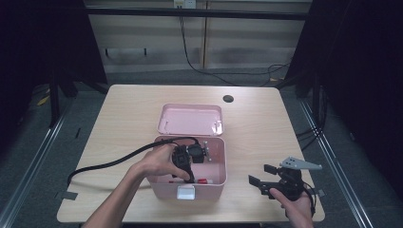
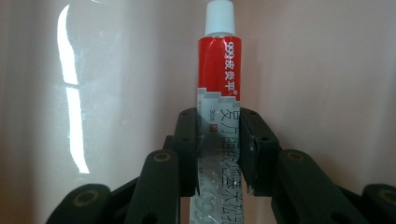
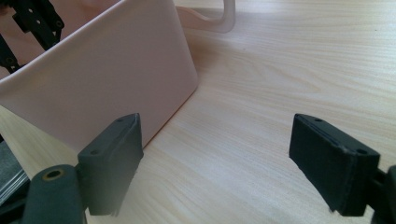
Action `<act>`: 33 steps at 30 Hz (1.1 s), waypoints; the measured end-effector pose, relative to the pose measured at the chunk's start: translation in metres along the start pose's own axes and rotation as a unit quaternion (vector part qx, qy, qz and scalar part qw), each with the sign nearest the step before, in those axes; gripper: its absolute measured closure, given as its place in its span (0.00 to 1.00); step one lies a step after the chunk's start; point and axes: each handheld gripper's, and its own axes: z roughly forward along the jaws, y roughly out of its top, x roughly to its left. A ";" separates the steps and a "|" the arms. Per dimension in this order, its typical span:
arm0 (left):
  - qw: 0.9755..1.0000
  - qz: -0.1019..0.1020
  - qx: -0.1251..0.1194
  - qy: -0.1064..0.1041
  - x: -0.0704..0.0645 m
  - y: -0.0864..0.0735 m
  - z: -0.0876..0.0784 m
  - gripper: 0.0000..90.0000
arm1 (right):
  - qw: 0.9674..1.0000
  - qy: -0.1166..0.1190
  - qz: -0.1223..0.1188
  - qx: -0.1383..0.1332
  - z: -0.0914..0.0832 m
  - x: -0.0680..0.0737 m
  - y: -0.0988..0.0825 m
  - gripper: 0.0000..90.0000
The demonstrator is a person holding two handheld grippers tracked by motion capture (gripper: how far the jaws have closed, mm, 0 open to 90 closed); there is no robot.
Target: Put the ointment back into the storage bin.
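A red and silver ointment tube (image 2: 220, 93) with a white cap points away from the camera in the left gripper view, and my left gripper (image 2: 219, 140) is shut on its silver lower half. In the high view that left gripper (image 1: 186, 173) reaches down into the open pink box (image 1: 216, 187), where the tube (image 1: 202, 181) lies near the front wall. My right gripper (image 1: 263, 175) stays over the table right of the box, jaws open and empty. The right gripper view shows those open jaws (image 3: 219, 163) facing the pink box's side wall (image 3: 107, 79).
The box's lid (image 1: 190, 119) lies open flat behind it. A white latch (image 1: 186, 192) sits on the box's front. A black cable (image 1: 109, 164) trails left across the table from my left gripper. A round hole (image 1: 228, 99) marks the far tabletop.
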 end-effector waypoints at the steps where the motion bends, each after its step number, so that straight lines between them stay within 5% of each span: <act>1: 1.000 0.001 0.002 0.000 0.000 0.000 0.001 0.78 | 1.000 0.000 0.000 0.000 0.000 0.000 0.000 0.19; 17: 0.999 0.006 0.030 -0.020 0.006 0.004 0.020 0.78 | 1.000 0.002 0.003 -0.002 -0.001 0.000 0.000 0.19; 33: 0.999 -0.013 0.027 -0.030 0.012 0.006 0.022 0.76 | 1.000 0.003 0.000 0.000 0.000 0.001 0.000 0.19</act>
